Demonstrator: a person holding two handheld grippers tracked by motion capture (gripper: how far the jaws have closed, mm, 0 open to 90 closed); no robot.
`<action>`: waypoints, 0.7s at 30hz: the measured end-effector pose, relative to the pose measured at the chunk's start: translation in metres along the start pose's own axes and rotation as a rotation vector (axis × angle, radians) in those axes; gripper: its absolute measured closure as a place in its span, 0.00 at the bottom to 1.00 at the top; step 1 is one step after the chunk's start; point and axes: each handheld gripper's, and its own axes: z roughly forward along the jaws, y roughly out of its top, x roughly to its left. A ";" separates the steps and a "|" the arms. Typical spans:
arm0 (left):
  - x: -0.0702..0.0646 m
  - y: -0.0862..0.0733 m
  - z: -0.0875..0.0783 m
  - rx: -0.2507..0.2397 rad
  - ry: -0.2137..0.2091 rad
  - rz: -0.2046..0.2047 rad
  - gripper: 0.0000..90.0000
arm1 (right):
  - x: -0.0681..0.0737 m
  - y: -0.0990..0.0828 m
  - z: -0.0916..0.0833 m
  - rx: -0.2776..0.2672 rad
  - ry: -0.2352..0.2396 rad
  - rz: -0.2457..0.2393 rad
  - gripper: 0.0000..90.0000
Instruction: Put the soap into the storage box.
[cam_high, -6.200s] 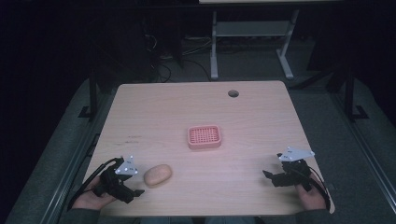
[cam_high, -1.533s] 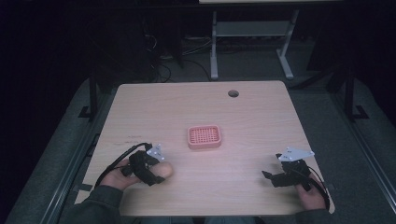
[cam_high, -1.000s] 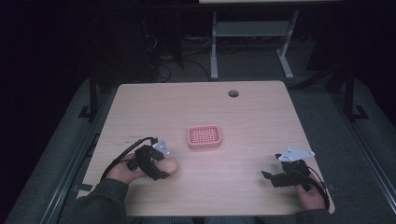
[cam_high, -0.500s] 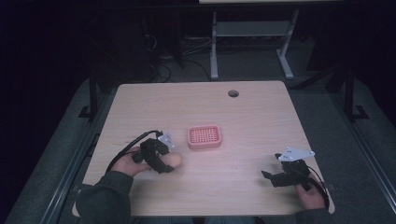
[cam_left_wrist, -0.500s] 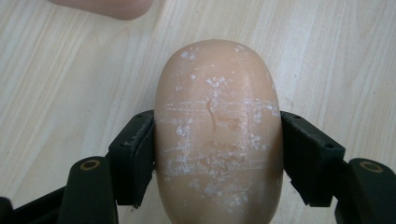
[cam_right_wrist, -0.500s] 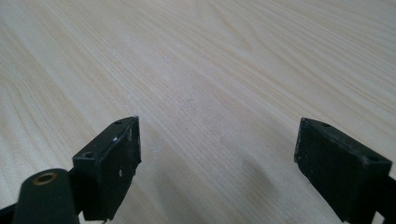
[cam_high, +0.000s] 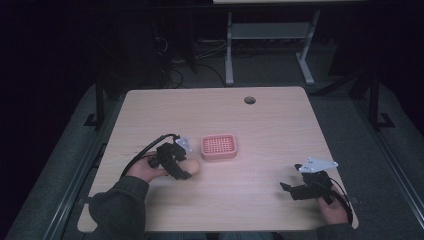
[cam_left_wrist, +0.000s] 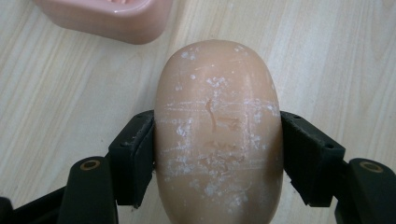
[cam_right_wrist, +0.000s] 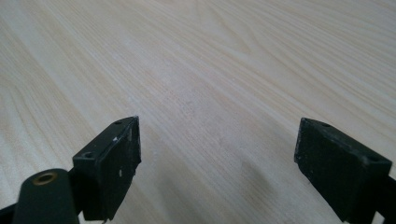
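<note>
Since the earlier pictures, the left gripper (cam_high: 186, 169) has carried the soap bar (cam_left_wrist: 218, 130) from the near left of the table (cam_high: 270, 120) toward the pink soap dish (cam_high: 218, 146); the right gripper (cam_high: 287, 189) has kept its place at the near right, jaws wide apart with nothing between them. In the left gripper view the jaws press on both sides of the soap, which sits just short of the dish, not yet in it. Picking up looks done; what seems left is setting the soap into the dish and letting go. Pale wood-grain tabletop has a round cable hole (cam_high: 249, 100) near its far edge. Beyond, the room is dark, with a white desk frame (cam_high: 270, 45) and loose cables on the floor.
</note>
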 end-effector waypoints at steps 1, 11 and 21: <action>0.001 0.000 0.001 0.002 -0.001 0.001 0.36 | 0.000 0.000 0.000 0.000 0.000 0.000 0.16; 0.003 0.003 0.003 -0.001 -0.003 -0.001 0.36 | 0.001 0.001 0.000 -0.001 0.002 -0.001 0.16; 0.003 0.018 -0.003 0.007 0.014 0.032 0.36 | 0.001 0.001 0.000 -0.007 0.002 -0.001 0.16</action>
